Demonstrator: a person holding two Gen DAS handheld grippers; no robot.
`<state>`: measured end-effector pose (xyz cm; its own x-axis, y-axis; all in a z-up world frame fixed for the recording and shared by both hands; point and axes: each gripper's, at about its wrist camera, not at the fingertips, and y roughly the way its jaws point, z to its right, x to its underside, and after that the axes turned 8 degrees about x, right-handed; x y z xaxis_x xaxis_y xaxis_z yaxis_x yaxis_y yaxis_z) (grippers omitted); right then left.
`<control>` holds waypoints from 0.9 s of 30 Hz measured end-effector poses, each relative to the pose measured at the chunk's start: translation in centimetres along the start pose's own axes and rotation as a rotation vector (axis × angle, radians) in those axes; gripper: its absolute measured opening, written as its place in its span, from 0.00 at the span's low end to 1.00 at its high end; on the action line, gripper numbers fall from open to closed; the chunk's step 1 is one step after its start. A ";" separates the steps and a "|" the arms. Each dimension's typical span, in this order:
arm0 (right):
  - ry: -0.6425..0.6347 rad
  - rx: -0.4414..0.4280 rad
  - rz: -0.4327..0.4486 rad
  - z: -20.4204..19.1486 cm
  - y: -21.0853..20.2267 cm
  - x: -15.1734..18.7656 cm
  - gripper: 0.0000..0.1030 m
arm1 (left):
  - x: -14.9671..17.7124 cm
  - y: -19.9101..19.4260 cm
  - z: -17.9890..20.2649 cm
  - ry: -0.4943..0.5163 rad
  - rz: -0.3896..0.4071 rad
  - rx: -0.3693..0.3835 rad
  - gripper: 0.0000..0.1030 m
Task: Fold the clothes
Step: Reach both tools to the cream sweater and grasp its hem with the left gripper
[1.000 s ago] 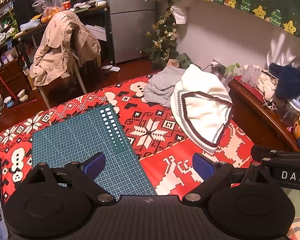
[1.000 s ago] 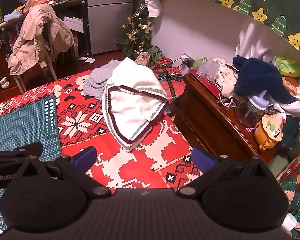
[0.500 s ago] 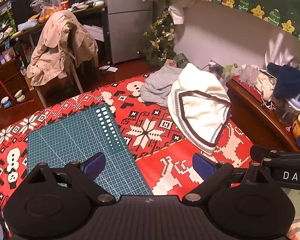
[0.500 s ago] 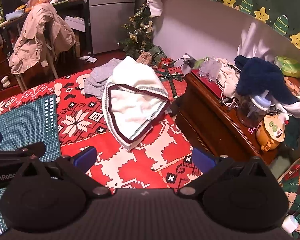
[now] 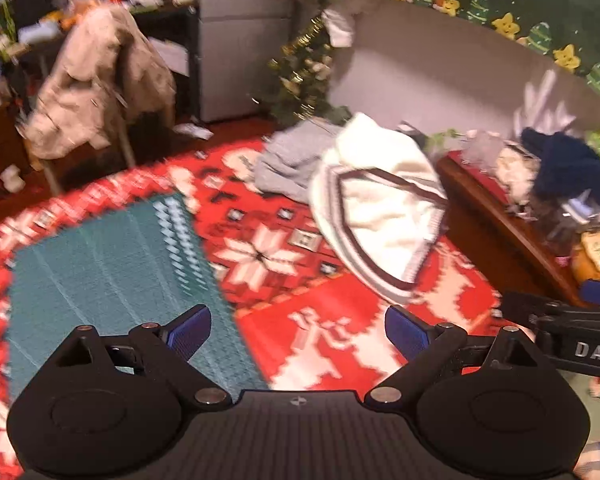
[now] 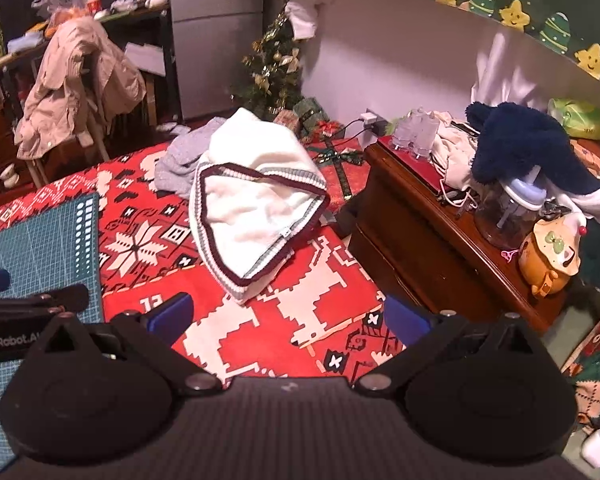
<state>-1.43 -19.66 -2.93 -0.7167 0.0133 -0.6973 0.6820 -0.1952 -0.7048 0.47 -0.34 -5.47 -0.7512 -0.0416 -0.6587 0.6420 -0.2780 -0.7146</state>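
Red patterned blanket (image 5: 340, 320) fills the left wrist view, blurred from motion. My left gripper (image 5: 298, 332) hangs above it with blue pads spread wide apart, nothing between them. White sweater (image 5: 380, 216) with dark-and-grey striped trim lies crumpled on the blanket, ahead and to the right of the gripper, not touching it. Grey garment (image 5: 288, 160) sits bunched just behind the sweater, touching its far left edge. Green cutting mat (image 5: 100, 264) lies on the blanket well to the left of the sweater. Part of my right gripper's body shows at the right edge. Beige coat (image 5: 96, 84) hangs over a chair far behind the mat. Right wrist view, sharp: my right gripper (image 6: 286, 316) is also spread wide and empty, over the blanket (image 6: 260, 336). The sweater (image 6: 252, 204) lies straight ahead of it, apart from the pads, trim opening facing up. Grey garment (image 6: 180, 160) pokes out behind the sweater's left side. Dark wooden cabinet (image 6: 428, 232) stands right of the sweater, piled with clutter including a navy fluffy item (image 6: 516, 144). Cutting mat (image 6: 40, 248) is left of the sweater, with the left gripper's body over it. Small Christmas tree (image 6: 272, 68) stands behind the sweater by the wall.
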 end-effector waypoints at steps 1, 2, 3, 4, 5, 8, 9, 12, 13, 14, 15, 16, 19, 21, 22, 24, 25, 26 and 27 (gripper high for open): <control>0.008 0.003 0.013 0.2 0.2 0.3 0.99 | 0.1 0.3 0.0 -0.011 -0.005 0.015 0.92; 0.015 0.005 0.025 0.4 0.4 0.6 0.99 | 0.3 0.6 0.0 -0.016 -0.006 0.023 0.92; 0.018 0.005 0.036 0.5 0.6 0.8 0.99 | 0.5 1.0 0.2 -0.008 -0.003 0.020 0.92; 0.019 0.007 0.041 0.7 0.8 1.0 0.99 | 0.6 1.4 0.4 0.004 0.000 0.016 0.92; 0.019 0.009 0.044 0.9 1.1 1.2 0.99 | 0.8 1.8 0.7 0.017 0.003 0.011 0.92; 0.017 0.010 0.044 1.5 2.0 1.8 0.99 | 1.3 3.3 1.4 0.053 0.003 0.030 0.92; 0.025 0.004 0.037 1.8 2.4 1.9 0.99 | 1.5 3.8 1.5 0.057 0.005 0.050 0.92; 0.078 -0.028 0.009 3.2 3.7 2.4 0.99 | 1.8 5.6 2.1 0.068 0.001 0.117 0.91; 0.099 -0.039 -0.001 3.7 4.1 2.5 0.99 | 1.9 6.2 2.4 0.072 -0.001 0.133 0.91; 0.120 -0.046 -0.011 4.3 4.6 2.7 0.99 | 1.9 6.8 2.7 0.078 -0.001 0.147 0.91; 0.132 -0.045 -0.013 4.7 5.0 2.8 0.99 | 2.0 7.3 3.0 0.085 0.000 0.160 0.91; 0.139 -0.041 -0.011 5.1 5.4 3.0 0.99 | 2.0 7.9 3.3 0.095 0.000 0.168 0.91; 0.128 -0.019 0.001 5.7 6.3 3.4 0.99 | 1.8 9.9 4.4 0.125 -0.014 0.159 0.90; 0.126 -0.019 0.000 6.0 6.8 3.5 0.99 | 1.5 11.5 5.2 0.149 -0.038 0.120 0.81; 0.135 -0.026 -0.007 6.2 7.1 3.6 0.99 | 1.5 12.3 5.4 0.160 -0.051 0.106 0.67; 0.159 -0.042 -0.022 6.5 7.5 3.8 0.99 | 1.4 13.9 5.7 0.175 -0.073 0.090 0.53; 0.169 -0.046 -0.028 6.7 7.7 3.8 0.99 | 1.3 14.4 5.8 0.177 -0.075 0.088 0.50; 0.177 -0.047 -0.034 6.8 7.8 3.9 0.99 | 1.2 14.7 5.9 0.173 -0.068 0.090 0.50; 0.182 -0.048 -0.037 6.9 8.0 4.0 0.99 | 1.1 15.0 5.9 0.168 -0.061 0.093 0.50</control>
<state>0.18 -27.94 -10.41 -0.7065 0.1979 -0.6795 0.6647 -0.1444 -0.7331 8.41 -10.23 -15.51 -0.7472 0.1366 -0.6504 0.5730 -0.3631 -0.7347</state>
